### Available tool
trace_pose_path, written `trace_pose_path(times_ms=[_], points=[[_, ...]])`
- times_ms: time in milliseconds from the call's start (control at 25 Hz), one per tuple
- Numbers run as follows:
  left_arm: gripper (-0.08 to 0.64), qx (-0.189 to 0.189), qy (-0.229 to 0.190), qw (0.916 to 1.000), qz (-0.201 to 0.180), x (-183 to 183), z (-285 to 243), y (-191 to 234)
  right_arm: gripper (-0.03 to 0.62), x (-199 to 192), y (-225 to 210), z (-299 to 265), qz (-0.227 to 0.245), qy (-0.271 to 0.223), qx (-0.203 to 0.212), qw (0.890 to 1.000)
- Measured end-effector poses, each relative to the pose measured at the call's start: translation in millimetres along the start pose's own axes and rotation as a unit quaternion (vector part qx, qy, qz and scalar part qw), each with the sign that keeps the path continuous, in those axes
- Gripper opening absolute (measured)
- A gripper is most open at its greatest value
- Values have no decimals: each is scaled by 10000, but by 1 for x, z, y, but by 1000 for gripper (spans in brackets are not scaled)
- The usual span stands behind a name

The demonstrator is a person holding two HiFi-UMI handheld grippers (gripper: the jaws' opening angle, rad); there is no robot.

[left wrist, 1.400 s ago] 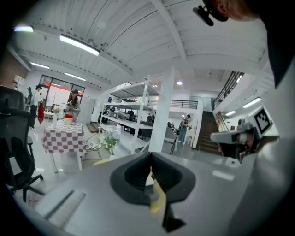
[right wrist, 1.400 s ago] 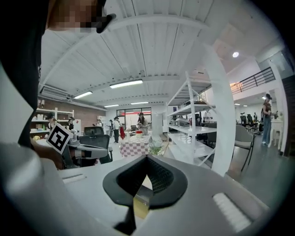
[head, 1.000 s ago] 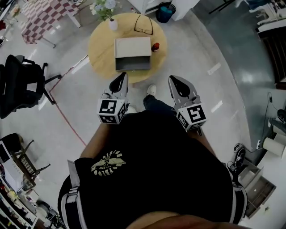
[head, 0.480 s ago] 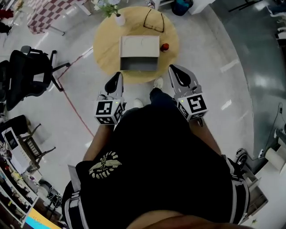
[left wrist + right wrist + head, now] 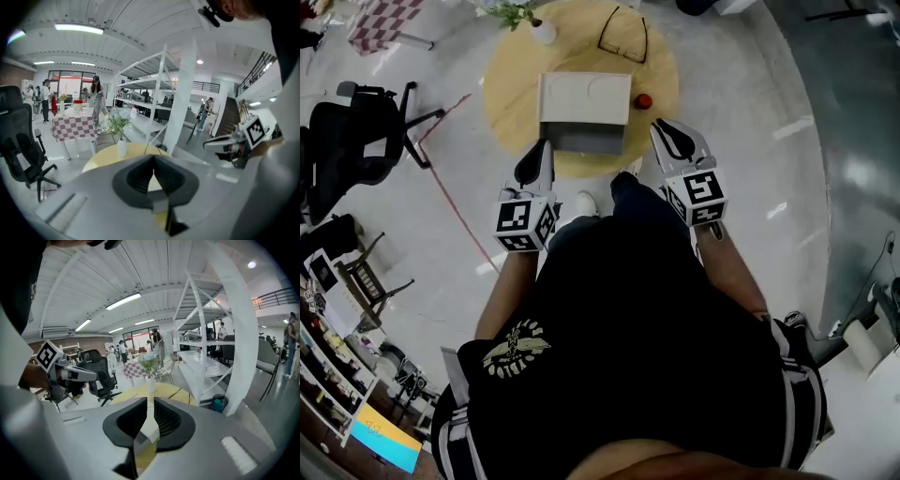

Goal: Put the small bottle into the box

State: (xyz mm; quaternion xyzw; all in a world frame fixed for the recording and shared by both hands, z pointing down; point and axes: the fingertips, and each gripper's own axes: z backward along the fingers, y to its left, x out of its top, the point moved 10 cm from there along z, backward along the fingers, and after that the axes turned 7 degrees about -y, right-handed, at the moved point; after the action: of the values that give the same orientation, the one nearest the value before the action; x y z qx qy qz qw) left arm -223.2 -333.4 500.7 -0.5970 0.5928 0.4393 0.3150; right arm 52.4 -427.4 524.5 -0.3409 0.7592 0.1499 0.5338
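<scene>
Small red round bottle (image 5: 644, 101) sitting on round yellow wooden table (image 5: 511, 89), just right of open beige box (image 5: 584, 111), untouched. Approach step in hand, neither gripper yet at the bottle. Left gripper (image 5: 536, 155) empty, fingers (image 5: 138, 176) closed together. Right gripper (image 5: 670, 131) with fingers (image 5: 166, 420) just eased apart to a narrow slit, nothing between. Next, probably: carry the right gripper on to the bottle and widen over it. Bottle visible only in the head view; gripper views giving just table top and white vase (image 5: 121, 147).

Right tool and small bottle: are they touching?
Apart. The head view shows bare tabletop between the right tool and the small bottle; its jaws, which have just been opening, hold nothing.
</scene>
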Motion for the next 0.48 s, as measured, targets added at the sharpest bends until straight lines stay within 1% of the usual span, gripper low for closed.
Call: trace_pose_path(times_ms=[120, 240, 360, 480], points=[[0, 87, 57, 9999, 84, 4, -20, 1, 74, -14, -18, -28, -8, 309, 93, 9995], [0, 227, 229, 9994, 107, 3, -28, -2, 126, -31, -34, -51, 19, 672, 182, 9976], [0, 412, 404, 9982, 136, 1, -29, -4, 151, -53, -44, -77, 234, 1002, 255, 9944], [0, 599, 492, 9969, 154, 0, -29, -4, 173, -72, -51, -101, 548, 1218, 314, 9905]])
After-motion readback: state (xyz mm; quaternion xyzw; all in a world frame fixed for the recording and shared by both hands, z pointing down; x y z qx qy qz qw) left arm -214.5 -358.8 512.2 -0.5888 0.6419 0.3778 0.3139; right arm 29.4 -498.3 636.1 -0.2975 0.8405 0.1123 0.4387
